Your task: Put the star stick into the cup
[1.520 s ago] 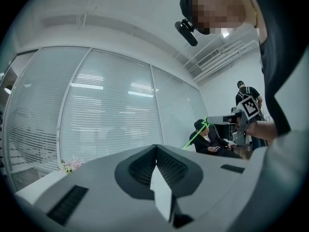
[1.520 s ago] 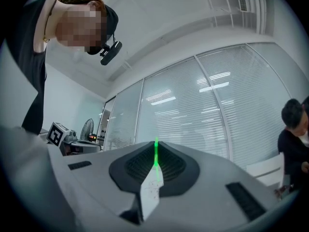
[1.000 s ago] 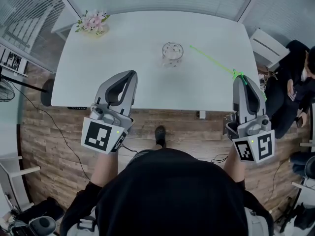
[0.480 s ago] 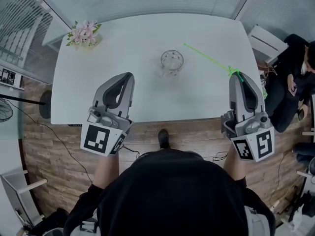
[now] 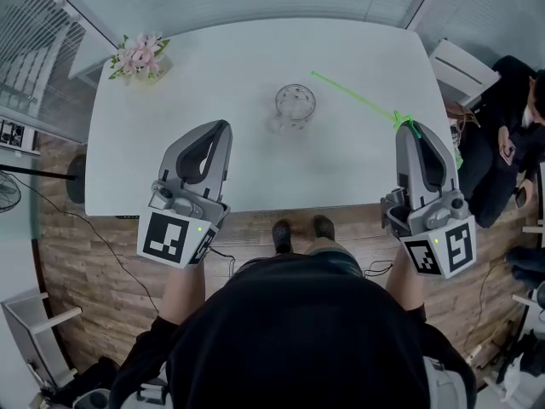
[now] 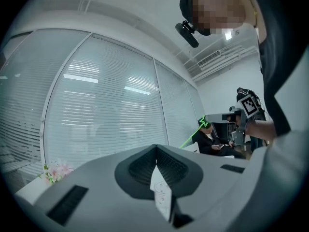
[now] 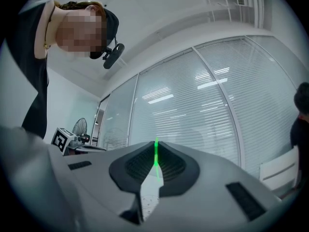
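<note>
"Star stick (image 5: 356, 97): where is it, and why at that slant?" the first observer asks.

"The right gripper (image 5: 411, 131) has its jaws clamped on it close to the star end, out by the table's (image 5: 213, 66) 4 o'clock edge," the second replies. "The thin shaft runs toward 10 o'clock over the white top. Its free tip is near the cup (image 5: 295, 103), at about the cup's 1 o'clock. With the star end held, the plain end probably goes in first."

"And from the right gripper view?"

"The stick (image 7: 155, 157) is squeezed between the pads and points straight ahead, so aiming the gripper aims the stick."

"The left gripper (image 5: 223, 128)?"

"Its jaws are together on nothing, at the cup's 7 o'clock. It seems to be keeping clear, though it could steady the glass cup if the stick nudges it."
</note>
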